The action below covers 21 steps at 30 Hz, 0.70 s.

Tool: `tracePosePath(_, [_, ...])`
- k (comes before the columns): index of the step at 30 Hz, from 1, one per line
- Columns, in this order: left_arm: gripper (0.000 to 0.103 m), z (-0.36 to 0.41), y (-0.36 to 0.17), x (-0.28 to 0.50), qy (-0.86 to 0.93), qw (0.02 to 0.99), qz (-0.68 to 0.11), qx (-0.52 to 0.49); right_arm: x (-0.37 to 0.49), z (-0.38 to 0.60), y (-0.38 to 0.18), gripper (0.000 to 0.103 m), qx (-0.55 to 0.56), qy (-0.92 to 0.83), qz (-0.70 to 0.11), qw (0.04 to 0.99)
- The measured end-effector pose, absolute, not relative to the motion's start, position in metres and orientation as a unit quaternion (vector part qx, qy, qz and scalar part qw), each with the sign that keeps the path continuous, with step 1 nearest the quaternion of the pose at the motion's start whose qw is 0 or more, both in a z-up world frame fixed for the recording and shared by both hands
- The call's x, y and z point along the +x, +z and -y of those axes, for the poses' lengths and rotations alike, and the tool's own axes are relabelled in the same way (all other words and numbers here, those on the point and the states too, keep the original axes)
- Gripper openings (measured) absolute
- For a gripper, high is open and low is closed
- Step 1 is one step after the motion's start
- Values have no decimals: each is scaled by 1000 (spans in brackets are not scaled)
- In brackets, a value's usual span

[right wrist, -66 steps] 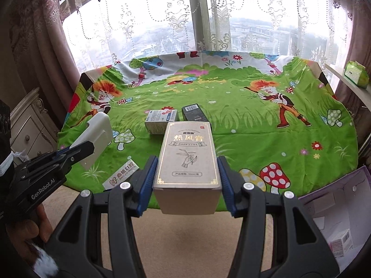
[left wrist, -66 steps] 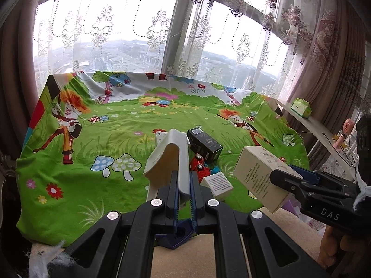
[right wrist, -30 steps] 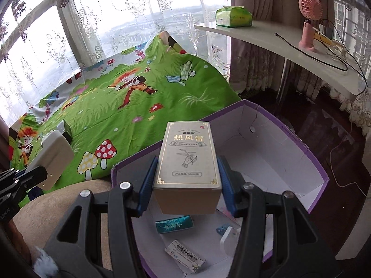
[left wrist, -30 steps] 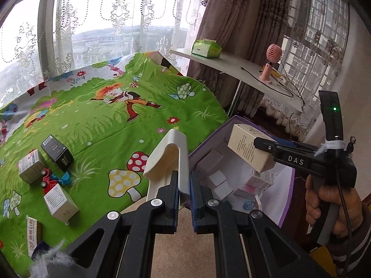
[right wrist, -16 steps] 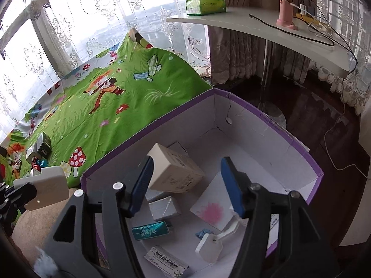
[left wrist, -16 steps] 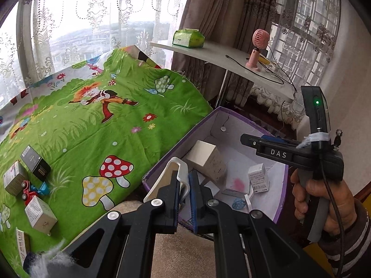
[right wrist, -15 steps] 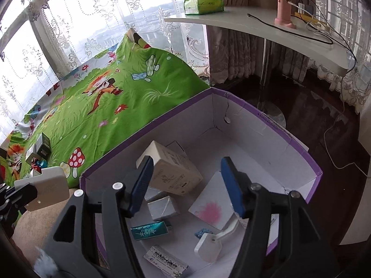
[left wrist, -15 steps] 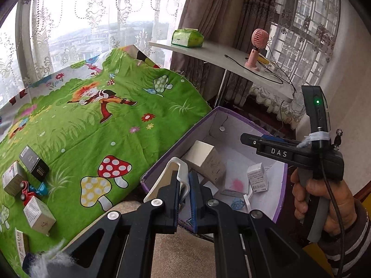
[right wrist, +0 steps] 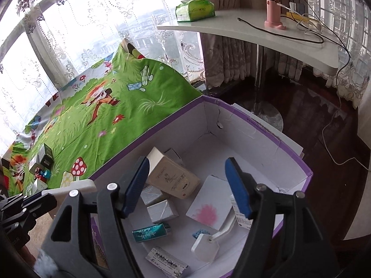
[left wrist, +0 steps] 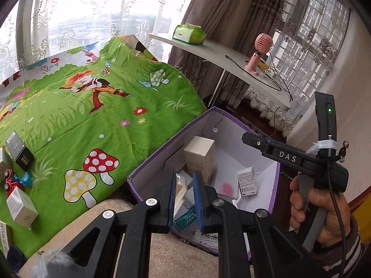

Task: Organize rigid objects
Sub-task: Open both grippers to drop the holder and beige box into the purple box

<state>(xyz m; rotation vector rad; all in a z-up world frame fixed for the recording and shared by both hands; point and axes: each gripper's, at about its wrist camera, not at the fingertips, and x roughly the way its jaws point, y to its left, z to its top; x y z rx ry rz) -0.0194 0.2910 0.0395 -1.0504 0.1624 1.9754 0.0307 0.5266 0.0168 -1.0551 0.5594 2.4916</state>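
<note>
Fingers of the left gripper [left wrist: 184,180], just parted narrowly, bracket the loose white plastic piece [left wrist: 180,185] over the purple box [left wrist: 162,150]. Right gripper [right wrist: 187,164], fingers just widened, is empty above the beige carton [right wrist: 172,178].

At the lower centre of the frame the left gripper [left wrist: 185,199] has just been opening its jaws; a white plastic piece [left wrist: 180,191] sits loose between them, over the purple-rimmed cardboard box [left wrist: 148,162]. A beige carton [left wrist: 200,156] stands inside. At right, a hand [left wrist: 322,206] holds the right gripper [left wrist: 251,139].
</note>
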Motion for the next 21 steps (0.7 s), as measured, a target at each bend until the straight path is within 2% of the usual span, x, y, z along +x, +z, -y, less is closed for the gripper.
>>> tracePosePath(4, [31, -287, 41, -18, 797, 433, -63, -416, 29, -525, 16, 72, -378, 885, -199, 184])
tracePosePath(21, [32, -228, 49, -33, 817, 396, 15, -419, 31, -530, 19, 77, -379, 882, -202, 195])
